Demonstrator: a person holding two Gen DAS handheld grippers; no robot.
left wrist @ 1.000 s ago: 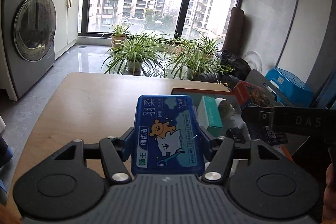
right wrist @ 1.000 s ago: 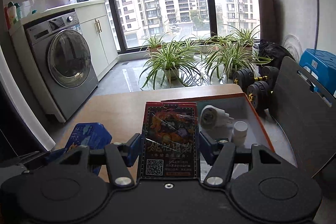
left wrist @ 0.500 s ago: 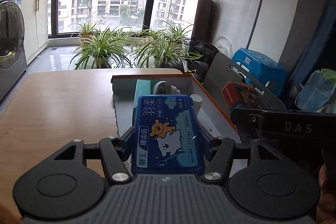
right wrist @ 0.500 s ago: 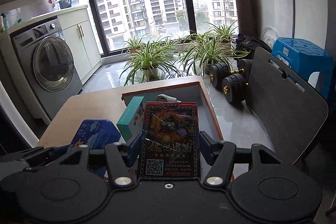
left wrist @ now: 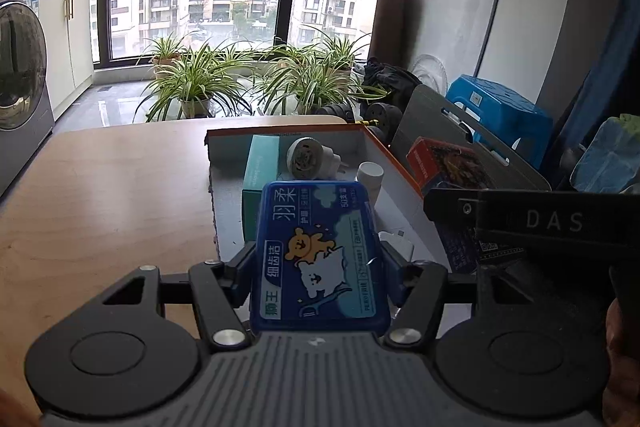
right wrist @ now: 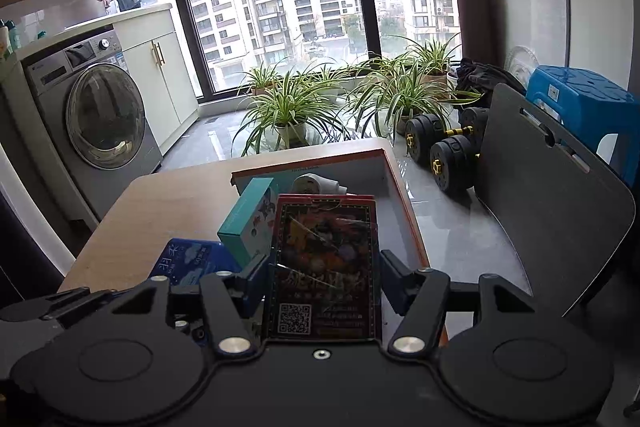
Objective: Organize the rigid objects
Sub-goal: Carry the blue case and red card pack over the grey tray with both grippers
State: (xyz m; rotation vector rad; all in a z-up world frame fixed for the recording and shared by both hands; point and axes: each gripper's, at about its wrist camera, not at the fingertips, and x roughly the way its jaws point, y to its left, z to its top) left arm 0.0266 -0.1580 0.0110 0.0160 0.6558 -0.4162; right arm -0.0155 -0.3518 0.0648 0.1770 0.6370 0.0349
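Nearest in the left wrist view, the left gripper (left wrist: 318, 263) was pinching a flat blue plastic case with a cartoon bear label (left wrist: 318, 255) by its long sides, holding it over the near part of the shallow orange-edged cardboard box (left wrist: 396, 159). In the right wrist view the right gripper (right wrist: 324, 275) was likewise clamped on a dark red printed card pack with a QR code (right wrist: 325, 259), poised over the same box toward its right wall. Step in hand, as judged: both items carried to the box, placement not yet made. The next move likely called for lowering each piece onto bare box floor and then spreading the jaws, one side at a time so the two tools do not knock. Room was tight: a teal cardboard carton (left wrist: 262, 167) stood at the left, a white round plug adapter (left wrist: 306, 159) lay behind it and a small white bottle (left wrist: 370, 175) sat to the right. Open floor lay near and right. The right rim stood close to the edge of the light wooden table (left wrist: 100, 195), with a dark grey chair back (right wrist: 552, 207) just beyond.
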